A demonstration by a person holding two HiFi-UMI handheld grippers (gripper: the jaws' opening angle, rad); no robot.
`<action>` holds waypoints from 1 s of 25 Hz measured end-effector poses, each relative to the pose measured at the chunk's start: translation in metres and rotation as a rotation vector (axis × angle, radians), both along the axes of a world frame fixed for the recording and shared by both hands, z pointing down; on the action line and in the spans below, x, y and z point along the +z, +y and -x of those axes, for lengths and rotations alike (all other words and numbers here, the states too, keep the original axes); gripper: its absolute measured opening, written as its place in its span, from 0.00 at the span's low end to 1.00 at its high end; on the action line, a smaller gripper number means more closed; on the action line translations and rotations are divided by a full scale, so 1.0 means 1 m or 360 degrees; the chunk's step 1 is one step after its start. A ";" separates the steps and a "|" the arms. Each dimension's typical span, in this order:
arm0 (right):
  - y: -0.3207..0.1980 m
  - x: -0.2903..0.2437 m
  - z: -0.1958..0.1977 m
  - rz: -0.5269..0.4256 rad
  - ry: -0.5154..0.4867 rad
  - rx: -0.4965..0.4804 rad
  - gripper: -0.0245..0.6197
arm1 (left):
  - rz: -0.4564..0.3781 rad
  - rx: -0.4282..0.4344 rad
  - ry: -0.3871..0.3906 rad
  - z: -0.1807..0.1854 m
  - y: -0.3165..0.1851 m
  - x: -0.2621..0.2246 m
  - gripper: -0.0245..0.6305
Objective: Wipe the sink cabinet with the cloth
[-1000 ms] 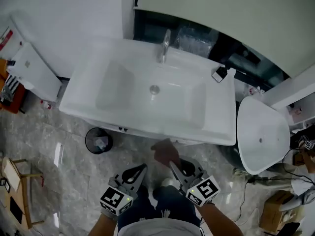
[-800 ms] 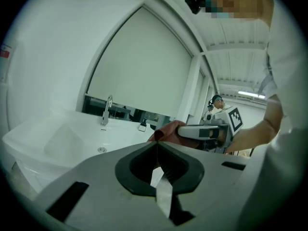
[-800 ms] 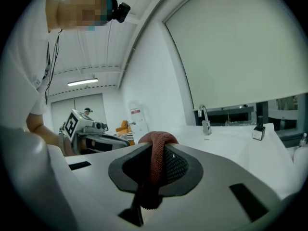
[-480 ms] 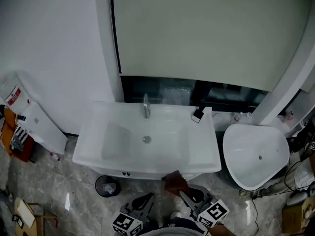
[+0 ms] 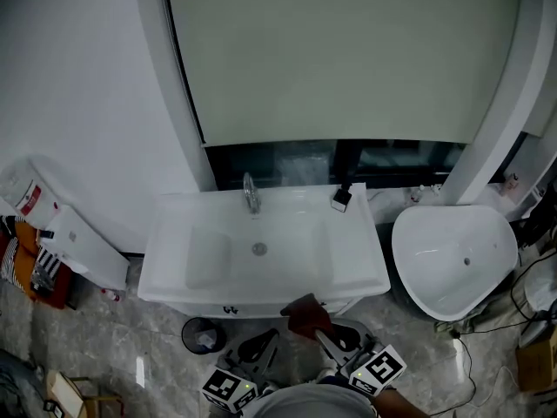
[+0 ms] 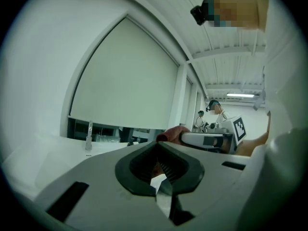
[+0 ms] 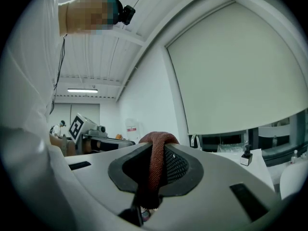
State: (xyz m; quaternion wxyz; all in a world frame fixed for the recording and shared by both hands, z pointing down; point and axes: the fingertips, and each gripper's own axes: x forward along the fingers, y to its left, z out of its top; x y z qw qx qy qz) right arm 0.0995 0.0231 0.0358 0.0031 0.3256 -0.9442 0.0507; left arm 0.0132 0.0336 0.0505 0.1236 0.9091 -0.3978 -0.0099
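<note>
Right gripper (image 5: 320, 331) fingers clamped on cloth (image 7: 156, 163) fold; left gripper (image 6: 161, 172) fingers together, empty. Risk: cloth drags loose against cabinet (image 5: 244, 310), lower centre; fingers knock sink (image 5: 361, 264) rim.

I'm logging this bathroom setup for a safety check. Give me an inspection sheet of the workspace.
Surface: white sink cabinet, basin bare, faucet at the back.
Job's things: reddish-brown cloth, held in front of the cabinet.
Clutter: small dark bottle on the back right rim; bin on the floor.
Grippers: right gripper shut on the cloth; left gripper shut, empty.
Cables: dark cables on the floor, far right.
Surroundings: drawn blind; white tub to the right.
</note>
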 end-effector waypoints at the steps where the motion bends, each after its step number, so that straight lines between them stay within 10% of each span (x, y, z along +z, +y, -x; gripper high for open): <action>1: 0.000 -0.002 -0.001 -0.0005 -0.0007 0.0017 0.12 | -0.0004 0.0002 0.0002 -0.001 -0.001 -0.002 0.06; 25: 0.016 0.016 -0.061 0.0026 -0.0035 0.0264 0.12 | 0.0029 0.0066 -0.0086 -0.023 0.006 0.008 0.06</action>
